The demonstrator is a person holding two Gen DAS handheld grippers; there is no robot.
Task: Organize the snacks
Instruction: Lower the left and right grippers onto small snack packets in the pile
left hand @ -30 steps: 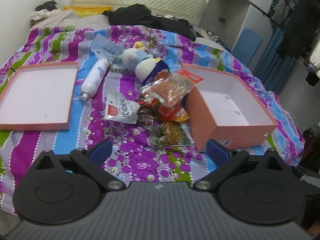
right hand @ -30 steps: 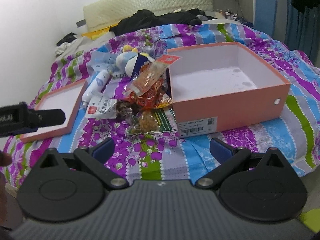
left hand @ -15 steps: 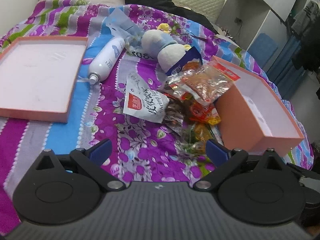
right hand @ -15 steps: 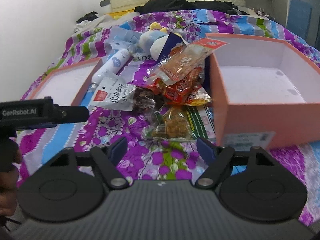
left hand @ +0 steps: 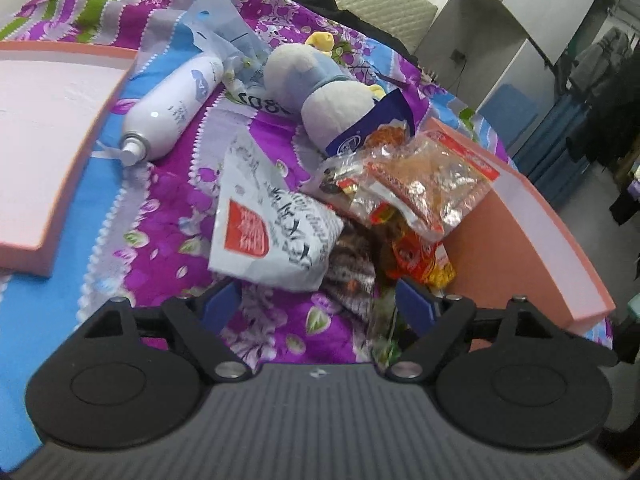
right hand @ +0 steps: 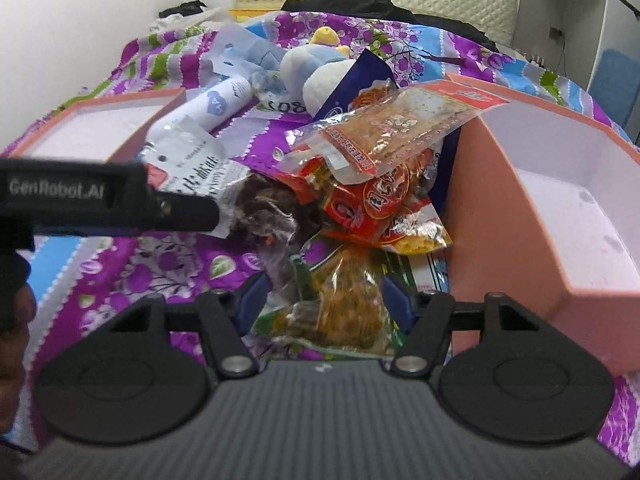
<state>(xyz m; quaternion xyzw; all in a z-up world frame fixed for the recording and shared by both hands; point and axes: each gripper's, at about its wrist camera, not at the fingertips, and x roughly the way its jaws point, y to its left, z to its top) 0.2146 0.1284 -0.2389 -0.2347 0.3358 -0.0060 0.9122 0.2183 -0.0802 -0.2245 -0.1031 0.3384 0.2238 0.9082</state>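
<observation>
Purple floral bedspread [left hand: 168, 208], striped with blue and green, covers a bed that carries everything here. At the far left lies a shallow pink box lid [left hand: 60, 184], open side up, its near corner resting on a blue stripe. Just right of the lid's edge a white spray bottle [left hand: 172, 108] lies on its side, nozzle toward the camera. Open bedspread runs between the lid and the snacks, the widest free strip in view.

Next comes a white snack bag [left hand: 276, 236] with a red label, its lower edge just above the left hand-held gripper [left hand: 320, 304]. That gripper's blue pads stand fairly wide and have just been closing; a dark clear-wrapped snack [left hand: 352, 264] lies in the gap, with neither pad seen pressing on it. Behind sits a blue and white plush toy [left hand: 320, 80].

Further right, a pile of red and orange snack packets [right hand: 372, 196] leans against the outer wall of the deep pink box [right hand: 500, 216], whose white inside holds nothing. One long clear packet [right hand: 400, 128] overhangs the box's left rim.

The right hand-held gripper [right hand: 324, 304] has just been narrowing around a clear packet of golden snack [right hand: 348, 300]; the packet fills the gap, but I cannot tell whether the pads touch it.
</observation>
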